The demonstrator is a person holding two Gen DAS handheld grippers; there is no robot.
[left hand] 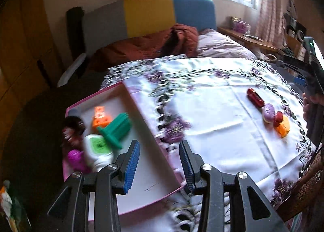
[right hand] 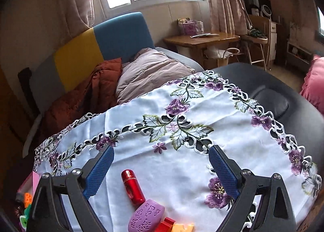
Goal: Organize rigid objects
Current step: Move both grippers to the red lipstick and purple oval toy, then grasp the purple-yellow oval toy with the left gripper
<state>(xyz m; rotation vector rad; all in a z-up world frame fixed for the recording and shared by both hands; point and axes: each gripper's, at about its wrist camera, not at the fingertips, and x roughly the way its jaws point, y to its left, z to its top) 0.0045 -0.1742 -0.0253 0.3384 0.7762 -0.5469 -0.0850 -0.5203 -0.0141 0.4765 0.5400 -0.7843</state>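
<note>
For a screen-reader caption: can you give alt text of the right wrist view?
Open right tongs hover over a white floral tablecloth, above a red cylinder and purple oval piece. A bed and window lie behind.

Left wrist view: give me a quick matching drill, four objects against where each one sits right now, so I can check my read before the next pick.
Things:
1. green ridged piece
2. red cylinder
3. purple oval piece
4. white bottle with green label

Places:
A. on the tablecloth, farthest of the row on the cloth
B. in the pink box, by its near left side, beside a magenta piece
C. on the tablecloth, between the red cylinder and a small red block
D. in the pink box, next to the orange piece

Pairs: 1-D, 2-A, 3-C, 4-B
</note>
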